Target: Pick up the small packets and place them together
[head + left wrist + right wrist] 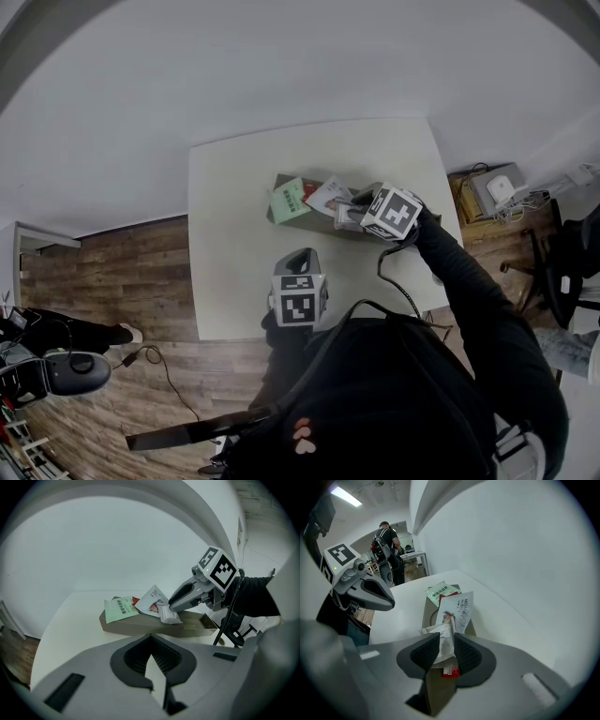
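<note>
White packet point(440, 653) sits between the right hand-held gripper's point(446, 633) slack jaws over the far cardboard tray point(140, 627). If it sticks to a pad, it could drag out. Left hand-held gripper point(152, 653) is clenched, empty.

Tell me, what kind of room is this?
Probably an office or workroom: a plain white table, a wood-look floor, and another desk beside a person with a backpack.

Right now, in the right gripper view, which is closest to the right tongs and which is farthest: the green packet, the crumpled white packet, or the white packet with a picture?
1. the crumpled white packet: between the right tongs.
2. the white picture packet: just beyond, in the box.
3. the green packet: at the box's far end.
</note>
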{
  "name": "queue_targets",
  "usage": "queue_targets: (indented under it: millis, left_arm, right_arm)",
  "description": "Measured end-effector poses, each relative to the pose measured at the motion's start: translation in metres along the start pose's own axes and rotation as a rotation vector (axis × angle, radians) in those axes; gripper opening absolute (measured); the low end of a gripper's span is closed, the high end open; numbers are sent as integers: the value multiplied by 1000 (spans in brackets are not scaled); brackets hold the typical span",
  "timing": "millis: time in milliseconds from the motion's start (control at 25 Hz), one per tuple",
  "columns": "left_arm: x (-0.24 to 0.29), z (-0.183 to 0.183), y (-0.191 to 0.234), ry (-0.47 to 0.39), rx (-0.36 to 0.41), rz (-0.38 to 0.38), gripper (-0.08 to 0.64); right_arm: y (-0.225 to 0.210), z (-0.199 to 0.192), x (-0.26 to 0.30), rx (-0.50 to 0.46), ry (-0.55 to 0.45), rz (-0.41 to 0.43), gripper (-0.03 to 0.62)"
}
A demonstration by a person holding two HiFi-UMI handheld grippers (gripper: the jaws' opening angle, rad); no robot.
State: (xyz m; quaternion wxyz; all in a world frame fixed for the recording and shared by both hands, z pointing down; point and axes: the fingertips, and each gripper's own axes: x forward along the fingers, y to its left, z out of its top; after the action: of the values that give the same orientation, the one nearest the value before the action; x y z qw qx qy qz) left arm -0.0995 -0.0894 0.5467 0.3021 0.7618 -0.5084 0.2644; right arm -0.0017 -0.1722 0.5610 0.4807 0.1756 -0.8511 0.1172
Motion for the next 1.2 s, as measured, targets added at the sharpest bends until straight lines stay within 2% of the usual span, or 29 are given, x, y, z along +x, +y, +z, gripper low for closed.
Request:
queue_targets:
  millis: [240,440,560,680,840,960,1080,1200]
  left_arm:
    - [-1,2,0,0,-1,0,-2]
    - [-1,4,7,-11,-15,6,-2]
    - [-5,9,9,-30,-31,16,-2]
    - [-12,23,14,-75,-36,27,-2]
    - [-26,52,16,-173,-40,30,-2]
    - [-43,87,11,-295,-30,43,-2]
    - [-61,123,4,-426,-5,50,-2]
    - [-80,155,-8,-537,28,48,-2]
  right_arm:
    - [-2,7,-11,8,-29,-17,95]
    - [-9,18,-29,-2,-83,-69,95]
    - [-12,29,-53,7,-160,-102,95]
    - [-15,48,-88,29,-286,-169,95]
    - [-23,70,-144,84,-496,-329,84]
    - [-29,76,-188,165,-654,-474,6]
    - [-31,73,-218,215,-751,-586,0]
    - [-29,67,-239,257,-821,-663,0]
